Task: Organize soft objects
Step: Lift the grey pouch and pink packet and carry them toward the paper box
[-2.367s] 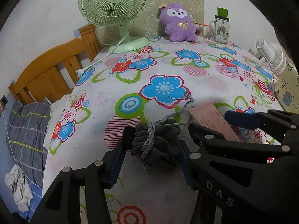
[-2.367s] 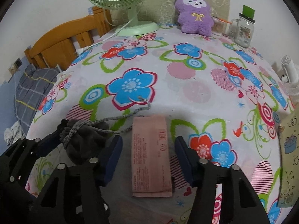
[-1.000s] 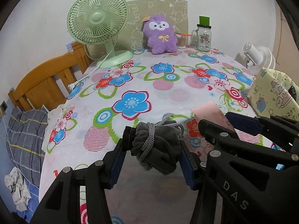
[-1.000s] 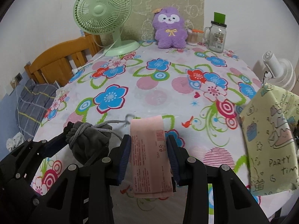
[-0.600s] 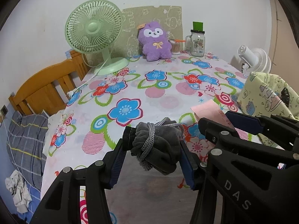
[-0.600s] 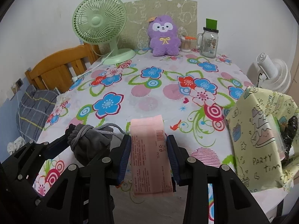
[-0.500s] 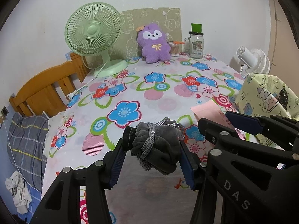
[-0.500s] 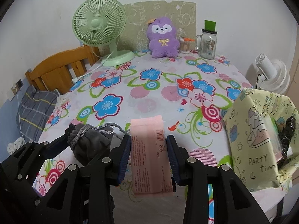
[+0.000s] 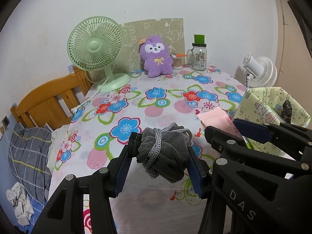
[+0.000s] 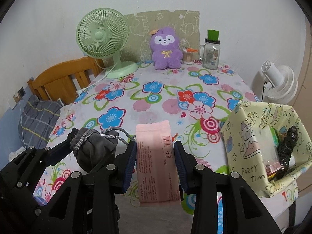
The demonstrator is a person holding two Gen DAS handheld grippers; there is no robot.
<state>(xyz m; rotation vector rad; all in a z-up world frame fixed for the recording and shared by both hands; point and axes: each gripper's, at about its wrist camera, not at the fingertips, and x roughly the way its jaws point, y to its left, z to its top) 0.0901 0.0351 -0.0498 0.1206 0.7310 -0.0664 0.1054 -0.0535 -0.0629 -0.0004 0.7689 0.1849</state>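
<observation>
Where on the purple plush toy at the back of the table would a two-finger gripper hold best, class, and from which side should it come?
Grip the purple plush toy across its narrower head, probably from above and the front. It sits upright against the patterned board, which blocks the back. The green fan and cotton swab cup crowd its sides.

Soft drawstring pouch [image 9: 165, 156]: dark grey velvet, lighter grey braided cord.
Flat paper packet [image 10: 156, 159]: pale pink, small dark print, red barcode.
Surface cloth [image 10: 165, 101]: white with blue, red and pink flowers, green leaf outlines, ringed circles.
Open paper bag [image 10: 251, 136]: pale yellow-green, cartoon drawings and lettering; a black item inside, perhaps plastic.
Plush toy [image 10: 165, 48]: purple, white face, yellow bow.
Desk fan [image 10: 103, 33]: mint green.
Tool pads [image 10: 130, 161]: dark blue on black frames.
</observation>
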